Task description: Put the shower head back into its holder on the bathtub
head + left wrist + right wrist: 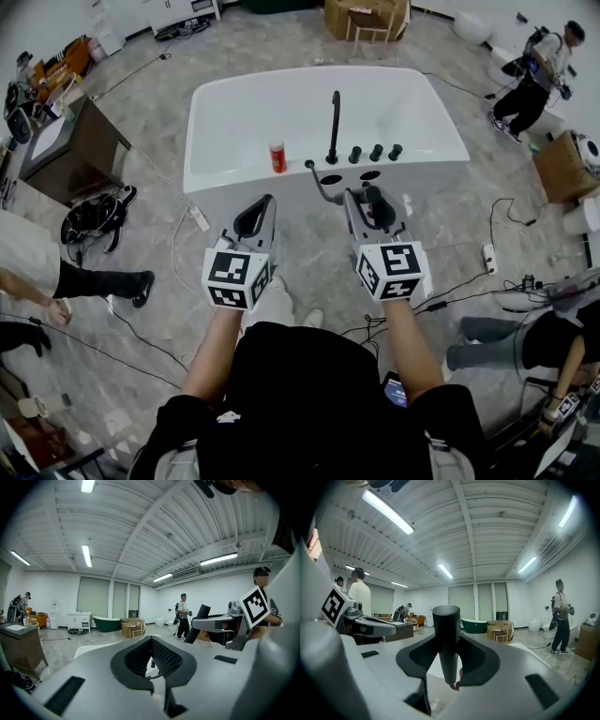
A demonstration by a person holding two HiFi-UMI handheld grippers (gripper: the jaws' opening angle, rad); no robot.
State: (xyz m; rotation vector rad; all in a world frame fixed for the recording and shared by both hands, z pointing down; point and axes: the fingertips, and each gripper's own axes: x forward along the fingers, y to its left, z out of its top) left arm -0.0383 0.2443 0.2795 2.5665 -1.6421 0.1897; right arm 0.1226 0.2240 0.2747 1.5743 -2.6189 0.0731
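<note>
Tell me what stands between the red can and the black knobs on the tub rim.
A tall black faucet pipe stands between the red cylindrical can and the three round black knobs on the white bathtub rim. The head view shows it.

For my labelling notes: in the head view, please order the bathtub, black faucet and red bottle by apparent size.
1. bathtub
2. black faucet
3. red bottle
Faucet and bottle stand close together, so nearness hardly misleads.
</note>
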